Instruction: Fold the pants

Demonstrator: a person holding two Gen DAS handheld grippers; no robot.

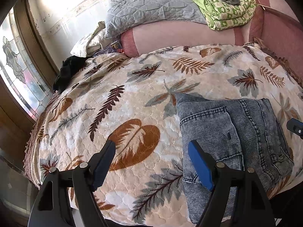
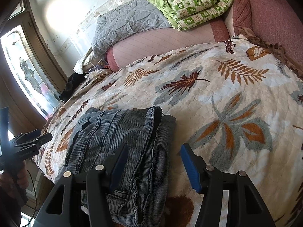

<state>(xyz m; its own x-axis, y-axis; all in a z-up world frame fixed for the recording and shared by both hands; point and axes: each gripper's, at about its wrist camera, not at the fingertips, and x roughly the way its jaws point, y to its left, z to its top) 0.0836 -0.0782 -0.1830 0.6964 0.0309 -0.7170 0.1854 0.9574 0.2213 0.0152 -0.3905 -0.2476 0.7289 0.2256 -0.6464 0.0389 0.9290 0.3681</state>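
Your left tool hangs released over the leaf-print blanket, its right finger just above the edge of the jeans. Your right tool is released too, nothing between its fingers, its left finger over the jeans. The jeans lie folded in a compact stack near the front edge of the bed. Beyond them, a grey quilt and a green blanket rest on the pink headboard.
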